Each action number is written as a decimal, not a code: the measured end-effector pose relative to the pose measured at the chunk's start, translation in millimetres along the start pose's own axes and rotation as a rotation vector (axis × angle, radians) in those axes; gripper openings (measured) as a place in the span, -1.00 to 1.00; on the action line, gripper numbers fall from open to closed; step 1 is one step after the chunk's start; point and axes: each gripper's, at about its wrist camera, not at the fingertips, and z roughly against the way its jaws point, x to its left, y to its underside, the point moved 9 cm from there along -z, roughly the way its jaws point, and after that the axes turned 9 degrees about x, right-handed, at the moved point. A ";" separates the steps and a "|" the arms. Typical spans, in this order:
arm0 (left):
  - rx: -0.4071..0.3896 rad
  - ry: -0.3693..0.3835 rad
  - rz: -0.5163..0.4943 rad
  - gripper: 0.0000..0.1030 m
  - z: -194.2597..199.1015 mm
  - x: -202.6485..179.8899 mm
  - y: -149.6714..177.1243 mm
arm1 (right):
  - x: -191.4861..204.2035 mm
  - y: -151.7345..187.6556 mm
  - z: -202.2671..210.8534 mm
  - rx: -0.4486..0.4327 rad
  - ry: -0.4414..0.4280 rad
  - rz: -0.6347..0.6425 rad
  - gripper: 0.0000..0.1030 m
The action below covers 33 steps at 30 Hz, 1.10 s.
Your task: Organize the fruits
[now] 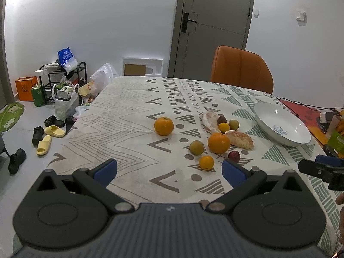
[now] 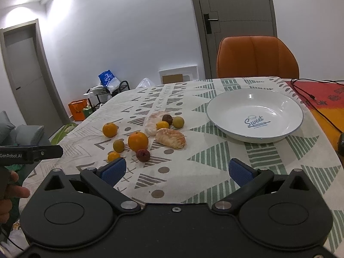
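- Patterned tablecloth (image 2: 193,172) covers my table, an orange chair (image 2: 257,57) behind it.
- Fruits (image 2: 146,133) lie clustered on the cloth, left of the empty white bowl (image 2: 219,116).
- My left gripper (image 1: 169,169) and right gripper (image 2: 176,171) both hover wide apart, holding nothing.

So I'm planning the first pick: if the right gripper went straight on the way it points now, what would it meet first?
Probably bare tablecloth: the right gripper is open and aims between the red fruit and the plate. Depth is unclear.
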 end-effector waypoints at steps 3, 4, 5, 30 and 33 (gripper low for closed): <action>0.002 -0.003 0.003 1.00 -4.7 -1.1 -2.9 | 1.0 -0.9 -4.1 0.004 -0.002 0.005 1.00; 0.002 -0.001 0.002 1.00 -5.8 -1.8 -3.2 | 1.1 -1.3 -5.6 0.005 -0.001 0.007 1.00; 0.004 -0.001 -0.001 1.00 -7.6 -2.4 -3.5 | 1.0 -1.6 -7.1 0.006 0.000 0.008 1.00; 0.055 0.062 -0.036 0.74 -57.3 -24.3 -14.1 | -6.0 -14.1 -61.0 0.092 -0.022 0.012 1.00; 0.074 0.069 -0.040 0.65 -65.6 -28.2 -12.1 | -5.2 -14.7 -66.6 0.107 -0.016 0.022 1.00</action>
